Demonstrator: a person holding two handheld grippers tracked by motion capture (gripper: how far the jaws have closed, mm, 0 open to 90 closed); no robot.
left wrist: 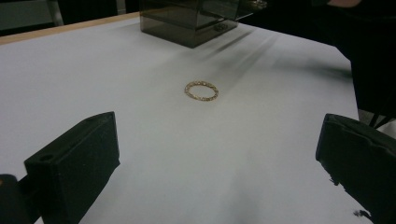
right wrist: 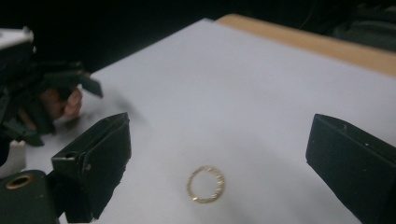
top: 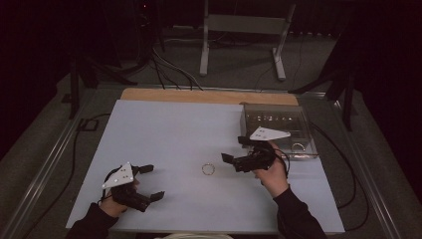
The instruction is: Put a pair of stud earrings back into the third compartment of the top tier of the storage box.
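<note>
A gold ring (top: 208, 169) lies flat mid-bench (top: 164, 129) with bare white surface all around, just ahead of the spread right hand-held gripper (top: 232, 149); the left hand-held gripper (top: 152, 182), spread too, sits well apart.

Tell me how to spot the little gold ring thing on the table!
Look at the big white sheet covering the table. Near its middle, just left of the right gripper with its open jaws, lies the small gold bracelet, flat on the sheet. It is the lone shiny loop out in the open, away from the clear box at the far right.
</note>
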